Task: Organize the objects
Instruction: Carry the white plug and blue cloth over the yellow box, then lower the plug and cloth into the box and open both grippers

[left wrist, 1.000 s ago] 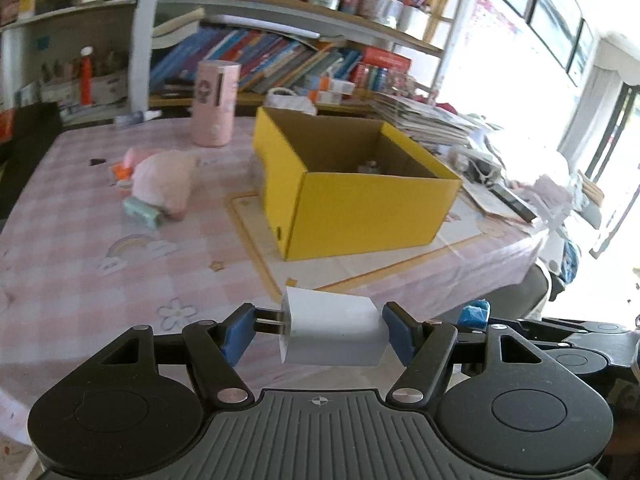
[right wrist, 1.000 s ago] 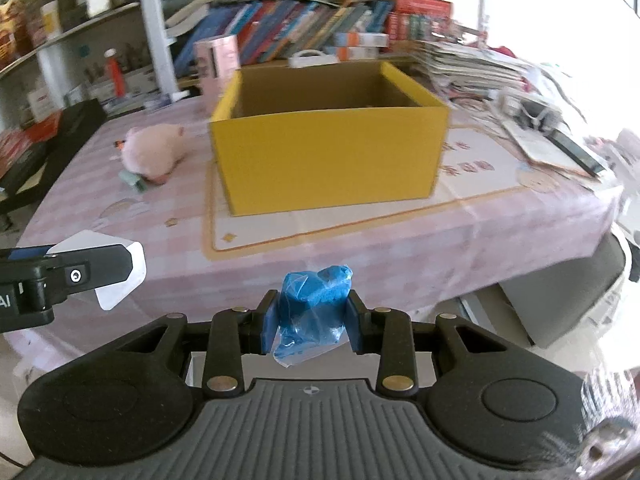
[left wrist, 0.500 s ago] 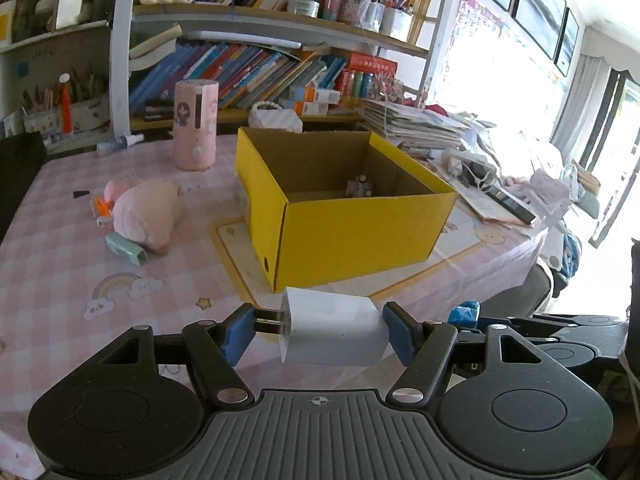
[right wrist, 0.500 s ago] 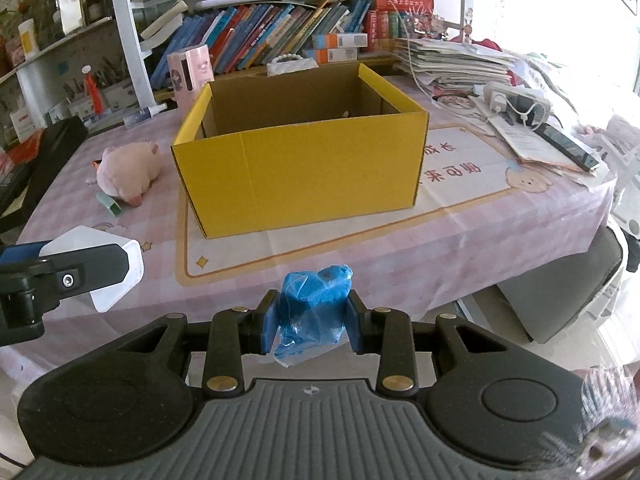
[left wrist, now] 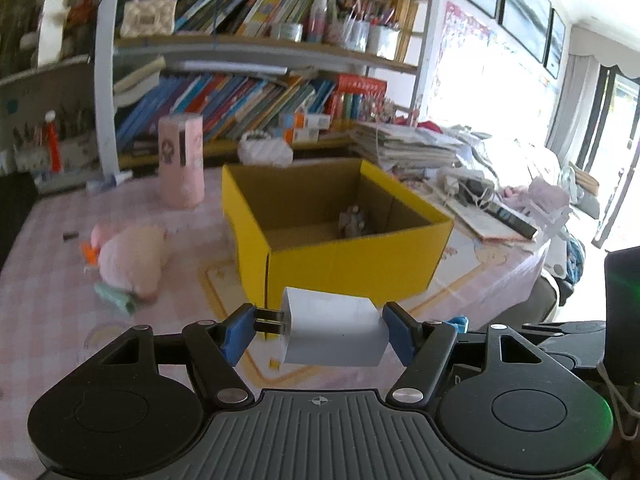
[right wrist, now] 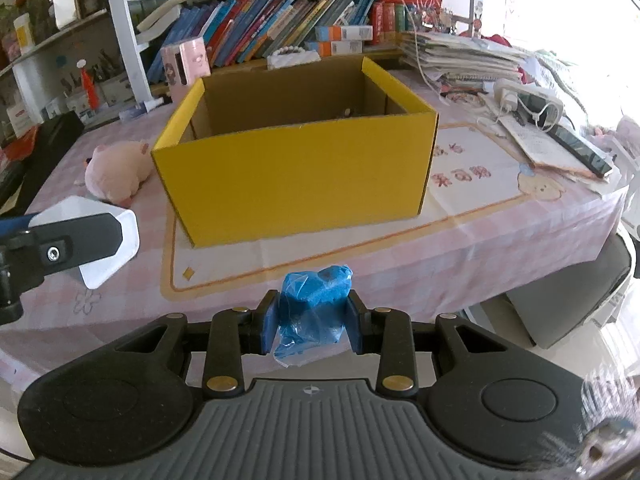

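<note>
Over pink-check table (right wrist: 500,256) w/ yellow box (right wrist: 296,184) ahead: carrying both loads for boxing, left gripper (left wrist: 316,332) clamping white charger (left wrist: 334,332), right gripper (right wrist: 311,322) squeezing blue bag (right wrist: 314,304).

Box (right wrist: 296,184) mid-bench (right wrist: 480,232) on a mat (right wrist: 472,184). Plush toy (right wrist: 116,172) to its left, bookshelf (right wrist: 280,36) behind, paper stack (right wrist: 460,60) at its back right.
</note>
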The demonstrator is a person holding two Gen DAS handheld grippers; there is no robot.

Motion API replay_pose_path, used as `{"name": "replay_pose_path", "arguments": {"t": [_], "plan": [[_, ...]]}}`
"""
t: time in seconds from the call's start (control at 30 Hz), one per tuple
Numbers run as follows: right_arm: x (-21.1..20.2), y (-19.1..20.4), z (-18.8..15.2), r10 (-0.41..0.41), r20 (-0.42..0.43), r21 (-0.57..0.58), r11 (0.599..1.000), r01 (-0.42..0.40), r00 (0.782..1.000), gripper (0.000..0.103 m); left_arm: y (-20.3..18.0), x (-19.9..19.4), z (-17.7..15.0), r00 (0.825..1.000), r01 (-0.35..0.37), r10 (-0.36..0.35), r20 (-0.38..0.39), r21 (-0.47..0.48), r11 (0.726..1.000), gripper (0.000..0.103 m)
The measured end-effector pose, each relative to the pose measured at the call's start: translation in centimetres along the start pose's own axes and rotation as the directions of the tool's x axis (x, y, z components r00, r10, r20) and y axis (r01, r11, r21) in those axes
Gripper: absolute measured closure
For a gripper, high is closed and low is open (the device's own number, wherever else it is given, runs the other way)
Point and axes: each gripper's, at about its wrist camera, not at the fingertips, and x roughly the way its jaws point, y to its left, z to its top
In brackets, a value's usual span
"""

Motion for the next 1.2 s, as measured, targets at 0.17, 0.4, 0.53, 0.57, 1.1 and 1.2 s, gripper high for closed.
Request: {"name": "replay_pose_path", "arguments": {"t": [0.17, 0.4, 0.53, 0.57, 1.1, 1.2], "plan": [[0.3, -1.2, 2.5, -0.003, 0.061, 0.015, 1.0, 0.002, 0.998, 0.071, -0.7, 1.0, 2.1, 0.999, -0.015, 0.014, 0.053, 0.032, 0.999, 0.033], [1.3, -3.5, 8.2, 0.018, 0.174, -0.011, 1.0, -0.016, 0.985, 0.071, -1.1, 3.9, 5.0, 0.993, -0.06, 0.059, 0.101, 0.011, 0.998, 0.034], [2.7, -4.6, 11.6, 0.053, 0.217, -0.037, 0.998, -0.046, 0.975, 0.071, -1.6, 6.1, 6.7, 0.99, -0.083, 0.083, 0.113, -0.005, 0.997, 0.034], [3.1, -4.9, 12.3, 0.061, 0.222, -0.045, 0.998, -0.052, 0.973, 0.071, -1.7, 6.6, 7.0, 0.989, -0.091, 0.092, 0.114, -0.009, 0.996, 0.034], [11.8, -4.7, 16.5, 0.214, 0.05, -0.246, 0.949, -0.196, 0.975, 0.071, -2.1, 14.9, 7.1, 0.975, -0.214, 0.214, -0.065, 0.008, 0.977, 0.034], [13.4, -4.2, 16.8, 0.232, 0.007, -0.291, 0.931, -0.22, 0.973, 0.071, -1.9, 15.9, 7.1, 0.97, -0.226, 0.227, -0.09, 0.019, 0.974, 0.034]]}}
